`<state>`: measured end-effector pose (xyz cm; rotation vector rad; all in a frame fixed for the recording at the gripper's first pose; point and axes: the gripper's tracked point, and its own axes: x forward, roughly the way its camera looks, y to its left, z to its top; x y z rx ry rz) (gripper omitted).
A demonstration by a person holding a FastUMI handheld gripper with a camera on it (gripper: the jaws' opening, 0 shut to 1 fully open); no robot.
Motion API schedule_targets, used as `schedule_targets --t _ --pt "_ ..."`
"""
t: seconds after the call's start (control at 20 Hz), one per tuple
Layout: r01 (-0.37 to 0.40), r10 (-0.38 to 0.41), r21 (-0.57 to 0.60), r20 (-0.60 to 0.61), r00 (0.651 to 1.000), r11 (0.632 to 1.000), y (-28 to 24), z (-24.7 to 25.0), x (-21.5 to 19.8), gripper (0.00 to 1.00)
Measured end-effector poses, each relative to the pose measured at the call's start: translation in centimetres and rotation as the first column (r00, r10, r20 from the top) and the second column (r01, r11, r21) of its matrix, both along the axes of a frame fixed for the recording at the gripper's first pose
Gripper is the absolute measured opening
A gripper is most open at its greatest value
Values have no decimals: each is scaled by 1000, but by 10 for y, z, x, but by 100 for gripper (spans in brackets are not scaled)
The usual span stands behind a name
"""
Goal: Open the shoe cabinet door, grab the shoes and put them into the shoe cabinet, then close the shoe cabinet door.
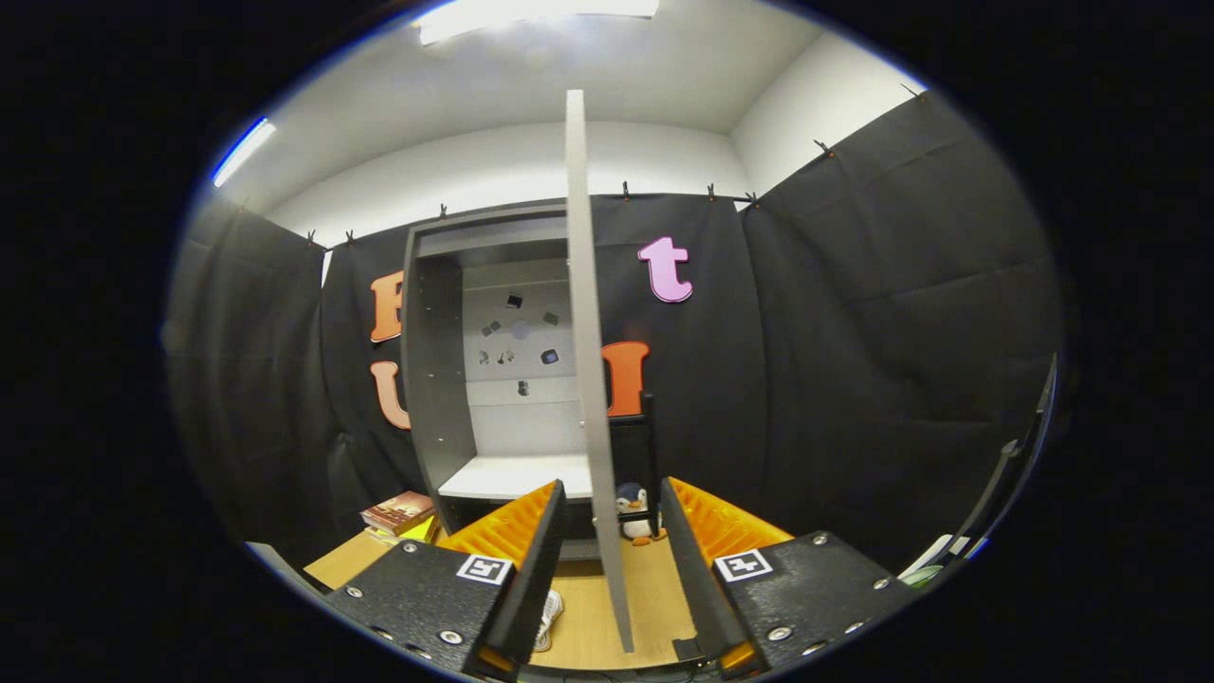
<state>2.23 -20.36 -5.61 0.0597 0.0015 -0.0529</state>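
The gripper (612, 569) has its 2 fingers apart, with the edge of the open cabinet door (590, 379) standing between them, touching neither as far as can be seen. Below the left finger a shoe (548, 618) lies on the wooden floor (588, 626). Just beyond the door sits a toy penguin (633, 512), and books (398, 512) lie left. Farther back the shoe cabinet (474, 379) stands open. A sideways nudge could swing the door back; reaching low for the shoe risks bumping it.
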Motion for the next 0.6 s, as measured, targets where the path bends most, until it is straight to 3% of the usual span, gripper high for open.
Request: schedule_targets --t 0.25,0.6 --pt "-44 43 -38 -8 999 998 61 9 -14 90" --pt "-125 126 -34 32 992 992 151 16 -6 93"
